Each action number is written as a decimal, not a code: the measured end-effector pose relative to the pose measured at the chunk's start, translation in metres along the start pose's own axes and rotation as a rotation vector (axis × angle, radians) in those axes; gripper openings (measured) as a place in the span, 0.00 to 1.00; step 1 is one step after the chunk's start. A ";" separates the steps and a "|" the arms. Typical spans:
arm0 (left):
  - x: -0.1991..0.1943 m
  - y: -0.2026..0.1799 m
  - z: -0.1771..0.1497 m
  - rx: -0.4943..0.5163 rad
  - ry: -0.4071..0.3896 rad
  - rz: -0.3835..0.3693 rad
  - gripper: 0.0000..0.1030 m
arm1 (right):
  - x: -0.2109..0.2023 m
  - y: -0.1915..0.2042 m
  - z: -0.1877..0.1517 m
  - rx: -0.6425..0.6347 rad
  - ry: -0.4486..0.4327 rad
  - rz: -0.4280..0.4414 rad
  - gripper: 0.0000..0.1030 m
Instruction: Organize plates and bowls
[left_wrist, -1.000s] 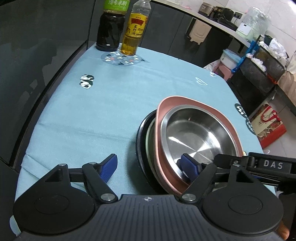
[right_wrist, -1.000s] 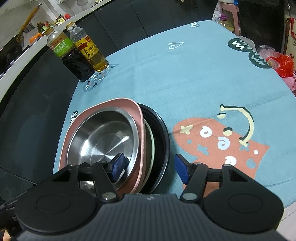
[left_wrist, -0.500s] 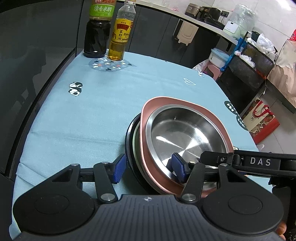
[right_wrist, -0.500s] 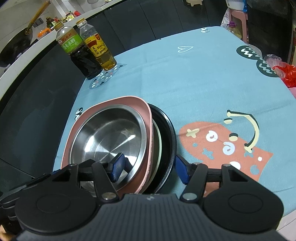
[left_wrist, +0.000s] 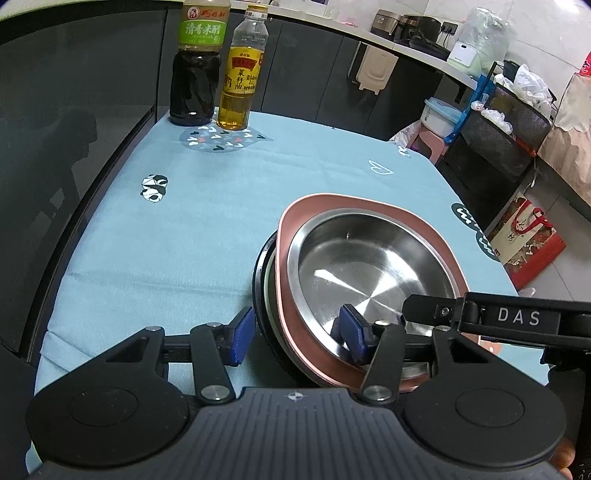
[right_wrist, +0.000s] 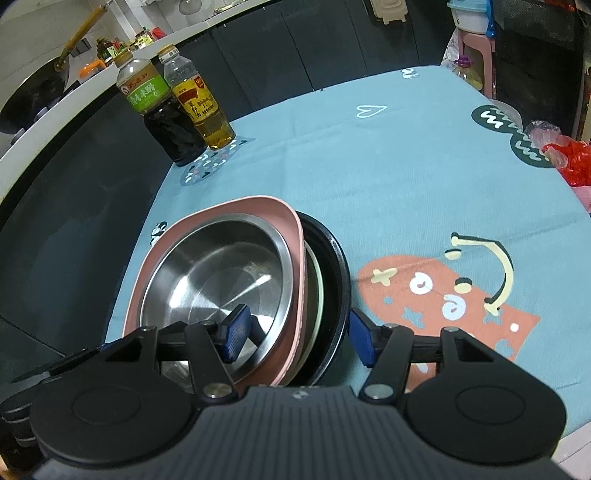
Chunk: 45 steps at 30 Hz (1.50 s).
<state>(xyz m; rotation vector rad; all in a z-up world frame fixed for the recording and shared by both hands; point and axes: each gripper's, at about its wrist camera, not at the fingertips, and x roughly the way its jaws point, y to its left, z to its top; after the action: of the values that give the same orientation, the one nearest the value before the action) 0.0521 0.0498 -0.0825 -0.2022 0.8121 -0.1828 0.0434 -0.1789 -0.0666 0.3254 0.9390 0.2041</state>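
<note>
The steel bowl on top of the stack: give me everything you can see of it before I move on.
The steel bowl is round, shallow, bare shiny metal with a flat rolled rim and a brushed bottom, empty. It sits upright, nested in the pink plate, above a pale dish and a black plate. One blue pad of the left tool and one of the right tool reach inside it; contact is unclear.

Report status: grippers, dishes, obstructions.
Left gripper and right gripper open, both straddling stack rim. Steel bowl in pink plate, on black plate. Bottles far off.
</note>
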 end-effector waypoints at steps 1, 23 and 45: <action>0.000 0.000 0.000 0.000 -0.001 0.000 0.46 | 0.000 0.000 0.000 -0.002 -0.002 -0.001 0.56; 0.005 -0.006 0.025 -0.018 -0.048 0.007 0.46 | 0.006 0.000 0.016 -0.005 -0.039 0.009 0.56; 0.086 -0.027 0.102 -0.031 -0.083 0.033 0.46 | 0.059 -0.027 0.102 0.014 -0.081 0.008 0.56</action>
<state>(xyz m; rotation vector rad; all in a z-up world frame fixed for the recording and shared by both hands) 0.1828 0.0141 -0.0675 -0.2239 0.7359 -0.1297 0.1617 -0.2043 -0.0654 0.3484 0.8600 0.1904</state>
